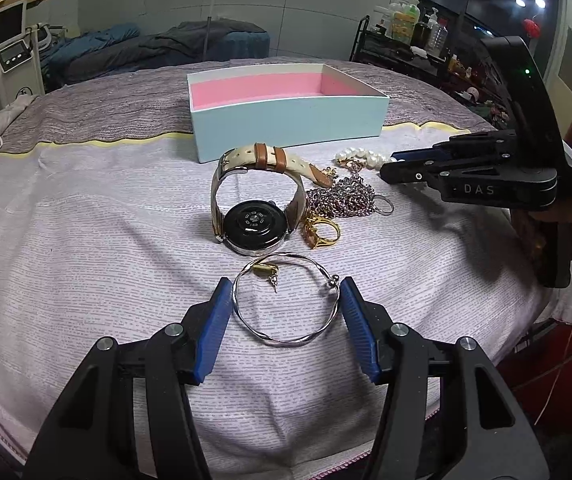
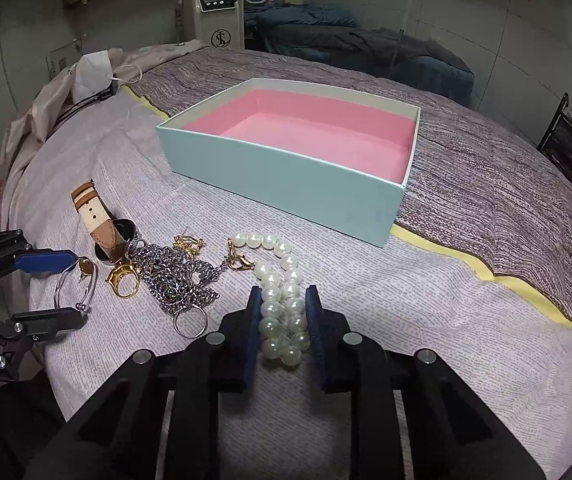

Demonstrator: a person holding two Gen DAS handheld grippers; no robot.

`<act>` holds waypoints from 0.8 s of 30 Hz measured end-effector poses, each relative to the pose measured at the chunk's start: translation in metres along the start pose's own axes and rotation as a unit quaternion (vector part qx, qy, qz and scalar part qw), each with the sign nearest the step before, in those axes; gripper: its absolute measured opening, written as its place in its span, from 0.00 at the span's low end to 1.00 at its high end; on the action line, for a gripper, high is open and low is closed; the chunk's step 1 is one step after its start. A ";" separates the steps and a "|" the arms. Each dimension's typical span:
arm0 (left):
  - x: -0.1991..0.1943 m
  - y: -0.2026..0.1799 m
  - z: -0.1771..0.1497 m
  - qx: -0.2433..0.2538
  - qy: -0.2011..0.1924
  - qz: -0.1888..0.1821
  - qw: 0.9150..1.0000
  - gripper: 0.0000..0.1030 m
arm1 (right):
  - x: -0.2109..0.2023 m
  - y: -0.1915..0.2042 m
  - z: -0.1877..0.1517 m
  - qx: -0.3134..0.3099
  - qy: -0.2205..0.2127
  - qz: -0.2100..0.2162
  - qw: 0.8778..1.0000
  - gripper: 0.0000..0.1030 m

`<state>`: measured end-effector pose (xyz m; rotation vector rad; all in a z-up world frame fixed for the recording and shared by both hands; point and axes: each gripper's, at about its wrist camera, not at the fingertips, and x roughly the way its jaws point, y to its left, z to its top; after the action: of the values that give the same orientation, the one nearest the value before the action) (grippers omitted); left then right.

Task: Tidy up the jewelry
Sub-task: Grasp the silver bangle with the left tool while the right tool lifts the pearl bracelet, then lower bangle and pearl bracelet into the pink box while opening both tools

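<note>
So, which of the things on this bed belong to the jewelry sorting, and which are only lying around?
For the job:
- pearl bracelet, between the right gripper jaws
- silver bangle, between the open left gripper jaws
- watch
- gold ring
- silver chain
- gold earring
- box with pink lining

Lying about:
- face mask
- beige cloth

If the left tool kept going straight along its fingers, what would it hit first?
Probably the silver bangle, already lying between the open left tool fingers; beyond it, the watch. Depth is uncertain.
</note>
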<state>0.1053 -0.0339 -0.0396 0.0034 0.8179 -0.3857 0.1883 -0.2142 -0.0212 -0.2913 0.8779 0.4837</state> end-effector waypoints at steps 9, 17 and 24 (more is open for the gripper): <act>-0.010 0.000 0.002 -0.008 -0.013 -0.011 1.000 0.53 | -0.011 -0.002 -0.007 0.025 -0.013 -0.001 1.000 0.09; -0.035 0.000 0.021 -0.001 -0.045 -0.019 0.999 0.54 | -0.046 -0.001 0.003 0.038 -0.065 0.014 0.997 0.09; -0.042 0.006 0.076 0.033 -0.086 -0.025 0.995 0.54 | -0.058 -0.009 0.037 0.054 -0.109 0.011 0.993 0.09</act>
<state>0.1352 -0.0255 0.0418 0.0109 0.6357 -0.4539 0.1857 -0.2222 0.0474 -0.1273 0.6924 0.4765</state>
